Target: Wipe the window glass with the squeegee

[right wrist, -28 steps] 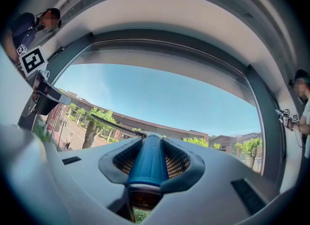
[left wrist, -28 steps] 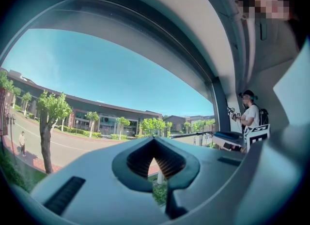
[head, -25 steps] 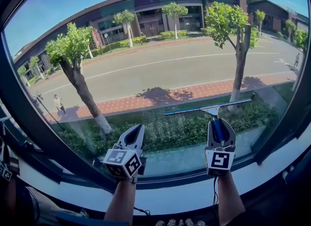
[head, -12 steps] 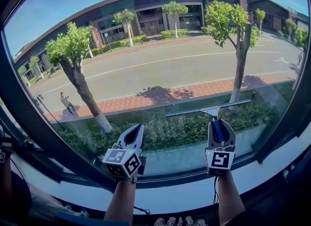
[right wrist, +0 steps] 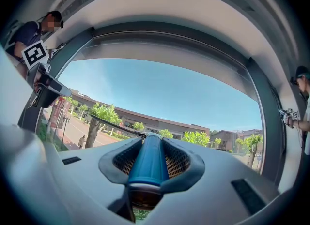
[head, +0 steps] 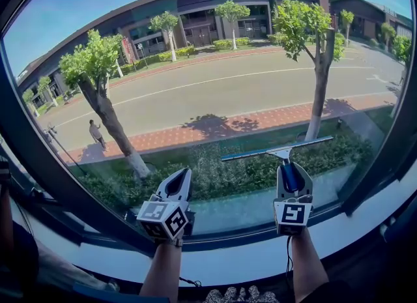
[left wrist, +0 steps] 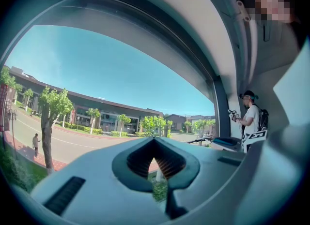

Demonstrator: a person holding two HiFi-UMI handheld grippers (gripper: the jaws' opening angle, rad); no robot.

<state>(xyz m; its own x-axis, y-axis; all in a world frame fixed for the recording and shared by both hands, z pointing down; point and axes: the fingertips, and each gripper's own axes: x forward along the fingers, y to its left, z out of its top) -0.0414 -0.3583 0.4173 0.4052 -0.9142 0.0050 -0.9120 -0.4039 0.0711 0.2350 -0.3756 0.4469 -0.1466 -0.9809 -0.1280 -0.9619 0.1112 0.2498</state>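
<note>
The window glass (head: 215, 93) fills the head view, with a street, trees and buildings behind it. My right gripper (head: 287, 169) is shut on the squeegee's blue handle (head: 290, 178) (right wrist: 147, 158). Its long thin blade (head: 277, 148) (right wrist: 114, 126) lies nearly level across the lower right of the pane, right end a little higher. Whether the blade touches the glass I cannot tell. My left gripper (head: 180, 178) (left wrist: 154, 140) is shut on nothing and hangs before the lower middle of the pane, left of the squeegee. In the left gripper view the squeegee (left wrist: 206, 140) shows at the right.
A dark window frame (head: 29, 158) curves round the pane and a white sill (head: 247, 256) runs below both grippers. Other people stand nearby: one at the right (left wrist: 250, 115), one at the upper left (right wrist: 26, 35), one at the right edge (right wrist: 302, 103).
The squeegee blade has slipped slightly down and to the left on the pane. A pedestrian outside has walked to the right. My left gripper has stayed put.
</note>
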